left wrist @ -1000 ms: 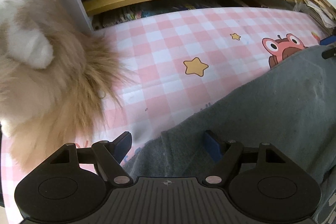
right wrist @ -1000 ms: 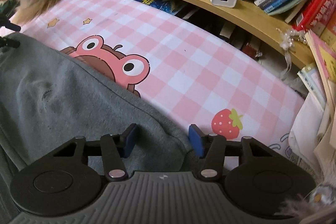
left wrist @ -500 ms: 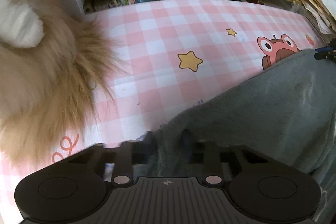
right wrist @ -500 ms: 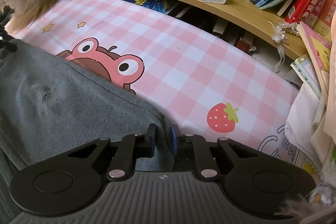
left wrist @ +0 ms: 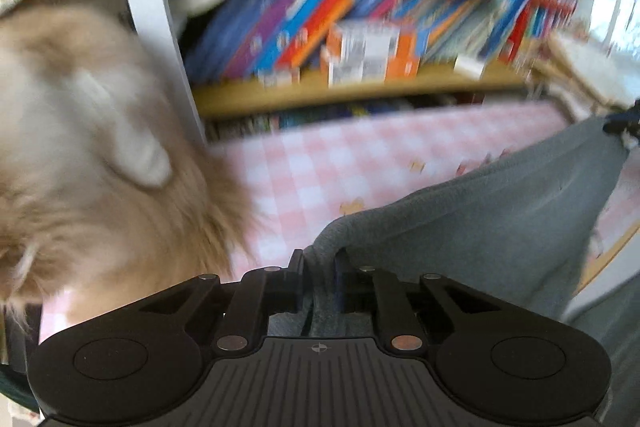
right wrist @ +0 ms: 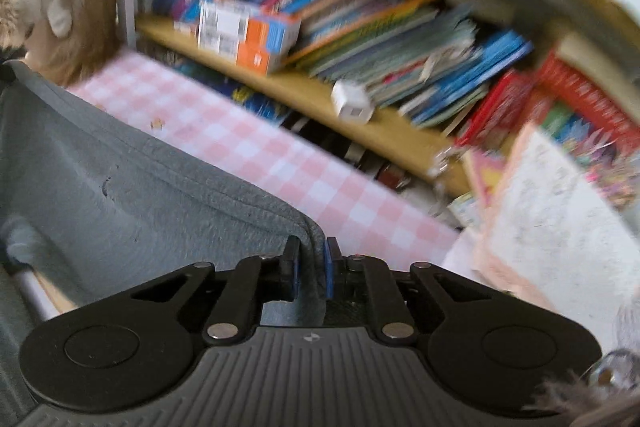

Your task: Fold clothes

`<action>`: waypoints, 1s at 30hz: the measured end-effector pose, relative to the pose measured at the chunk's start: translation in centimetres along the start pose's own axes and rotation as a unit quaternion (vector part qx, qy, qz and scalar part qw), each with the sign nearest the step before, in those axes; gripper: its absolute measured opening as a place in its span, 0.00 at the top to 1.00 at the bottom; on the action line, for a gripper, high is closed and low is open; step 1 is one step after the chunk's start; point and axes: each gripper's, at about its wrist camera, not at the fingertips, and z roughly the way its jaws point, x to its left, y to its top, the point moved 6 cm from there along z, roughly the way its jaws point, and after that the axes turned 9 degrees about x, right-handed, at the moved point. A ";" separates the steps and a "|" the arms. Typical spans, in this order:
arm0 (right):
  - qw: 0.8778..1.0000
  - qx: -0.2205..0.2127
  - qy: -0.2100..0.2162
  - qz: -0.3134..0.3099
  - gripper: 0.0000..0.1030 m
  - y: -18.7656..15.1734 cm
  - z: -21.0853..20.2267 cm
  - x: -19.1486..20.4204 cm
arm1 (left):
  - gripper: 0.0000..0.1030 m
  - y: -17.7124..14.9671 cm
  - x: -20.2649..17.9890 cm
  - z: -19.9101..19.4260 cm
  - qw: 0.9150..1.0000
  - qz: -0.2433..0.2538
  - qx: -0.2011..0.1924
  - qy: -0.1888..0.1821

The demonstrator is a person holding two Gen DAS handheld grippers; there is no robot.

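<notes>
A grey garment [left wrist: 492, 223] hangs stretched between my two grippers, lifted off the pink checked table cover [left wrist: 320, 171]. My left gripper [left wrist: 319, 263] is shut on one corner of its top edge. My right gripper [right wrist: 309, 259] is shut on the other corner of the grey garment [right wrist: 120, 179]. The cloth sags below the held edge in both views. The right gripper's tip shows at the far right of the left wrist view [left wrist: 620, 125]. Both views are blurred by motion.
A fluffy tan and white cat [left wrist: 80, 155] sits at the left on the cover, close to the garment; it also shows in the right wrist view [right wrist: 60, 7]. A wooden shelf [right wrist: 400, 131] with books, orange boxes [left wrist: 368, 55] and a white charger [right wrist: 352, 103] runs behind.
Both grippers have closed on the garment's edge and lifted it up off the table cover. The cameras now tilt up toward the bookshelf.
</notes>
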 end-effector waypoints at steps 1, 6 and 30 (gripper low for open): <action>1.000 -0.010 -0.009 0.000 0.89 -0.3 -1.1 0.2 | 0.86 0.0 -0.2 -1.0 1.000 0.002 -0.012 -0.002; 0.998 -0.049 -0.038 0.018 0.89 -3.0 -6.7 1.7 | 0.87 -1.7 -1.4 -6.2 0.998 0.031 -0.063 -0.007; 0.966 0.040 -0.047 0.251 0.72 -24.4 -15.2 16.1 | 0.73 -24.8 -5.9 -11.1 0.989 -0.058 0.010 -0.138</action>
